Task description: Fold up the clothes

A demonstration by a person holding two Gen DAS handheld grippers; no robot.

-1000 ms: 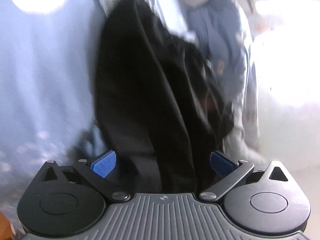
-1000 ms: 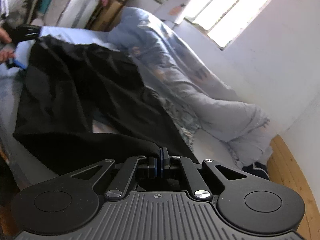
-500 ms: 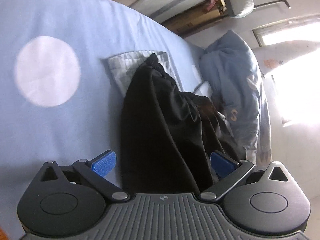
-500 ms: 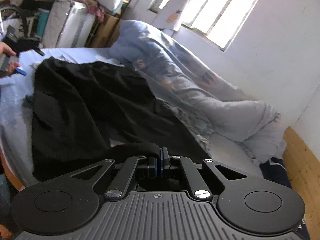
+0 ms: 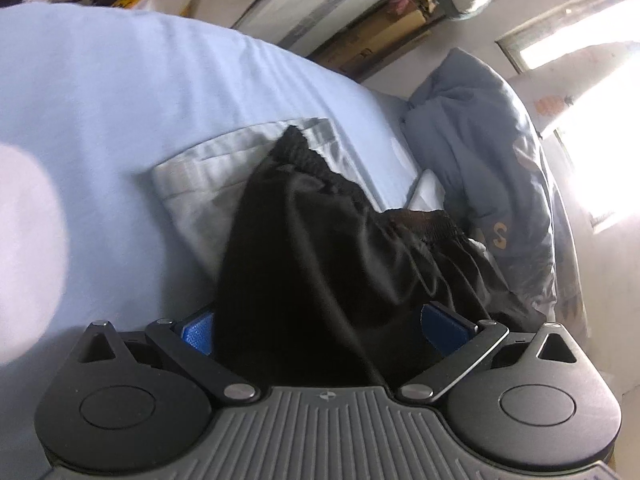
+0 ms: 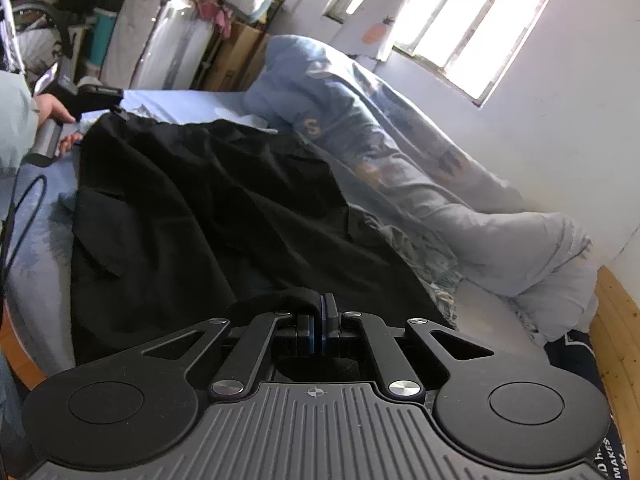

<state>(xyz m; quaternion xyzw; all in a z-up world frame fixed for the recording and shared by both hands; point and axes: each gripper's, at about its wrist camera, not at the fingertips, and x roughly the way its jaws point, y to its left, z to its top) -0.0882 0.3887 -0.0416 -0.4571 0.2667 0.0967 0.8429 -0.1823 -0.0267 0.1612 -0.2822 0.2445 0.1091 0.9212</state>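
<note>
A black garment with a gathered elastic waistband lies stretched across the blue bed sheet. My right gripper is shut on a fold at its near edge. At the far end, my left gripper has its jaws wide apart, and the black garment bunches up between the blue pads without being squeezed. In the right wrist view a hand holds the left gripper at the garment's far corner.
A folded grey cloth lies under the waistband end. A rumpled blue duvet runs along the wall under the window. Boxes and wrapped bundles stand beyond the bed. A cable hangs at the left, and the wooden bed frame shows at the right.
The garment has come down and now lies flatter and longer on the bed. My left gripper swung across, bringing the sheet and grey cloth into view. My right gripper sank a little, still gripping.
</note>
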